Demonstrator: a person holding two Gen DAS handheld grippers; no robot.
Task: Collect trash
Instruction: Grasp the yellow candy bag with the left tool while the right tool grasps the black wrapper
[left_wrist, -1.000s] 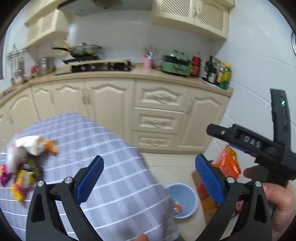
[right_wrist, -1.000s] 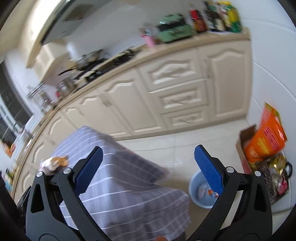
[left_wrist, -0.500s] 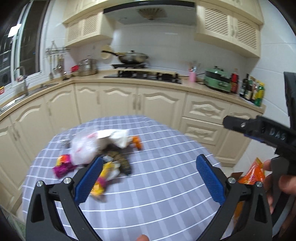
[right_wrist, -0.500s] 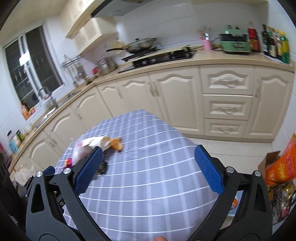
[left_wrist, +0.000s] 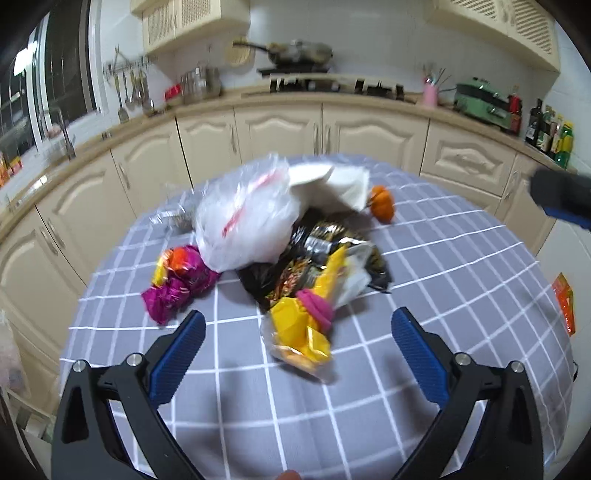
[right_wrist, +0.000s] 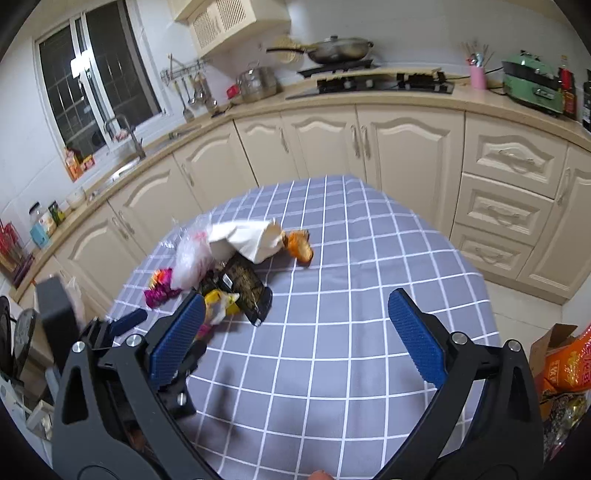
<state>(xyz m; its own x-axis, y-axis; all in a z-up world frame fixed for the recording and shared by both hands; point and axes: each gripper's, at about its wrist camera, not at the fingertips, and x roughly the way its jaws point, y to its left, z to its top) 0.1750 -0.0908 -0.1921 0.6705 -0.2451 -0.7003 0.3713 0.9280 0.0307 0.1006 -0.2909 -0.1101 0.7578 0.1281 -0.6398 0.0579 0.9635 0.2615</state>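
Both grippers are spread wide and hold nothing. Left gripper (left_wrist: 295, 341) is nearer: the yellow wrapper (left_wrist: 301, 334) lies between its fingers on the table (left_wrist: 461, 266), long axis running near-to-far; right gripper (right_wrist: 295, 325) hangs farther right.

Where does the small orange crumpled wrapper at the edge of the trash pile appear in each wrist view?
Left wrist: small orange crumpled wrapper lies upper centre-right, right of the white paper bag.
Right wrist: the wrapper lies at centre, right of the same bag.
Shared landmark: the white paper bag on the grey checked tablecloth.

Bare tablecloth (right_wrist: 351, 332) beside trash pile (left_wrist: 291, 251)
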